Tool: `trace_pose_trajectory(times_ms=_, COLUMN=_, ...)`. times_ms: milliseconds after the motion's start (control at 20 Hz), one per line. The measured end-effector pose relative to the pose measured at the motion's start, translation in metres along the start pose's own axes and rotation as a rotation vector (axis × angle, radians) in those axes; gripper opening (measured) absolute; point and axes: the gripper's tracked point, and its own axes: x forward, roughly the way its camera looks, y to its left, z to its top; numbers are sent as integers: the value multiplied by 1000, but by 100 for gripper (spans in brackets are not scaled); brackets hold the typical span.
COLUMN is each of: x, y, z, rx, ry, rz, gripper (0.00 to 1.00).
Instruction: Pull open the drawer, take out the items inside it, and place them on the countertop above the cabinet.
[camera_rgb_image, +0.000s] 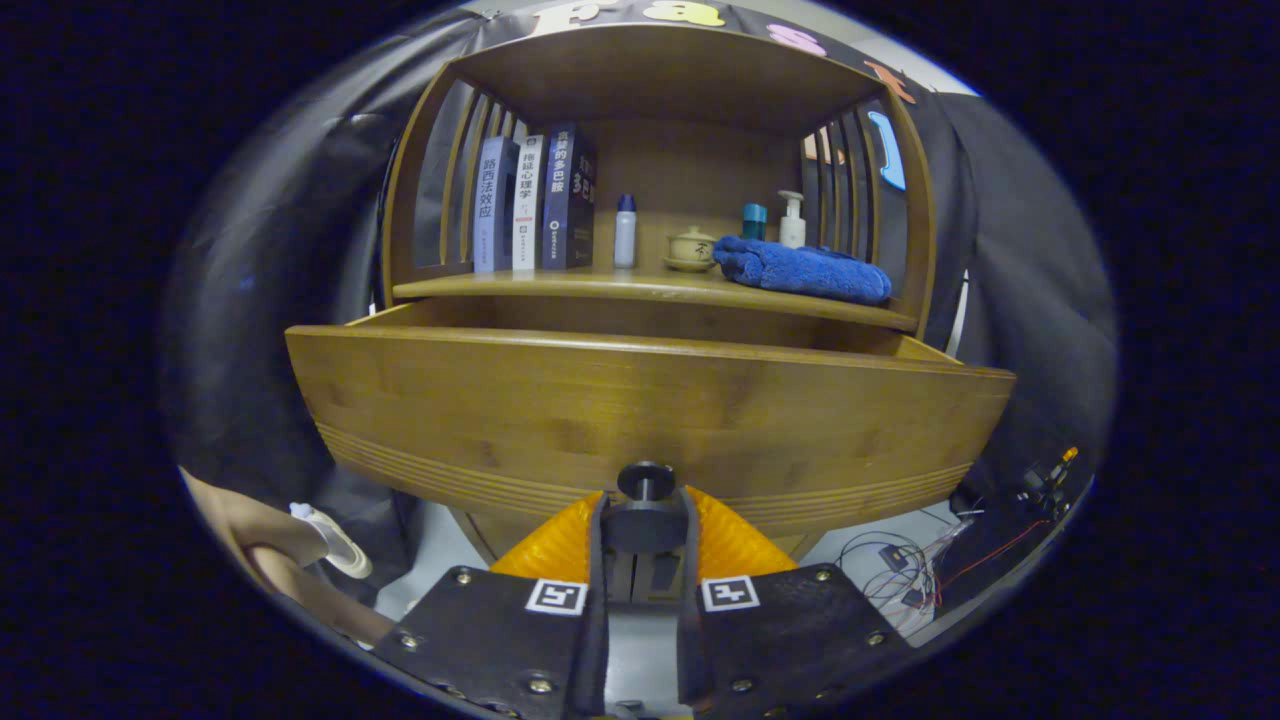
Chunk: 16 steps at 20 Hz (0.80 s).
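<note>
A wooden drawer (640, 410) stands pulled out from the cabinet, its wide front panel facing me. Its dark round knob (645, 482) juts from the lower middle of that panel. My gripper (645, 525) is shut on the knob, one finger on each side of its stem. The drawer's inside is hidden behind the front panel. Above it runs the countertop (620, 285), a wooden shelf surface under an arched hood.
On the countertop stand three upright books (535, 200), a small bottle (625, 230), a lidded teacup (691, 247), a folded blue towel (805, 270), a teal jar (754, 220) and a pump bottle (792, 220). A person's arm (280, 555) shows low left; loose wires (920, 570) lie low right.
</note>
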Motion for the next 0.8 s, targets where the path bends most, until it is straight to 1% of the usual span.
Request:
trace_pose_trajectory(times_ms=300, x=-41, y=6, z=-18, rx=23, ry=13, rz=35, gripper=28)
trace_pose_trajectory(times_ms=450, x=-49, y=10, z=-22, rx=52, ry=25, rz=45, gripper=28)
trace_pose_trajectory(times_ms=800, x=-66, y=11, z=-31, rx=54, ry=34, rz=56, gripper=28)
